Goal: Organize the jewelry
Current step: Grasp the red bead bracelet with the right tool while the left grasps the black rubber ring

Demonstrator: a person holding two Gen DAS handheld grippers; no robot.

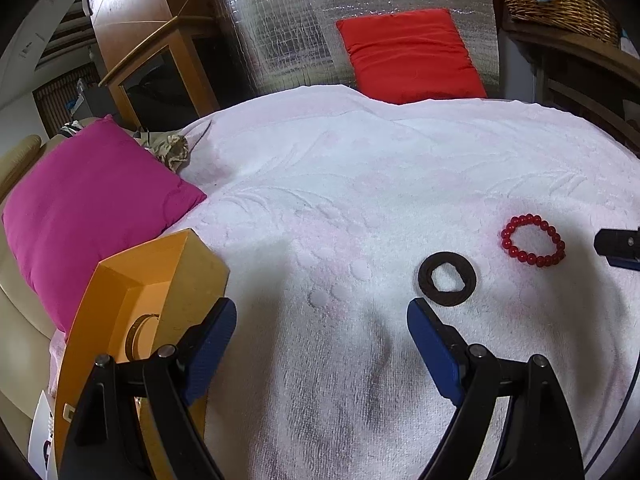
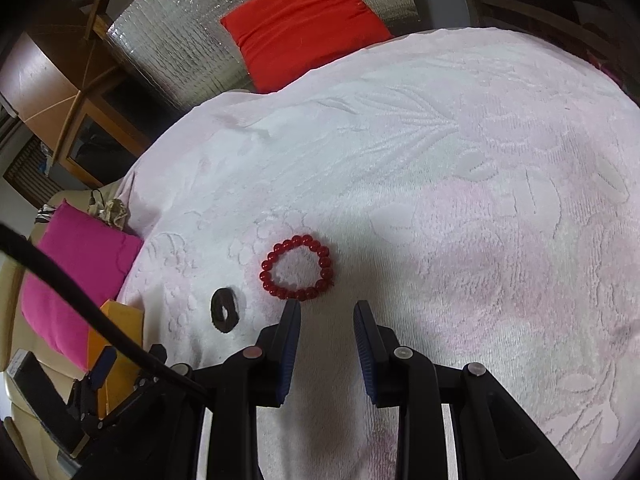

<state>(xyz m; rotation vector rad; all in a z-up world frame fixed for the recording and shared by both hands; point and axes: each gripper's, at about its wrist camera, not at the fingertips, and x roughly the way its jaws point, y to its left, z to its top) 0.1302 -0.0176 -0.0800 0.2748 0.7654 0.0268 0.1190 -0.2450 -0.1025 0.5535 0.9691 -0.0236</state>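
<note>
White towel [image 1: 360, 184]; orange box [image 1: 132, 280] holds metal bangle [image 1: 138, 332].

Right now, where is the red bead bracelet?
The red bead bracelet lies flat on the white towel, just ahead of the right gripper, with the dark ring to its left.

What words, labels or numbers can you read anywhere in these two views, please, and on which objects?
None can be read.
White card beside the orange box: a cut-off purple mark, not legible.
Red bead bracelet, dark ring and towel: no text.
</note>
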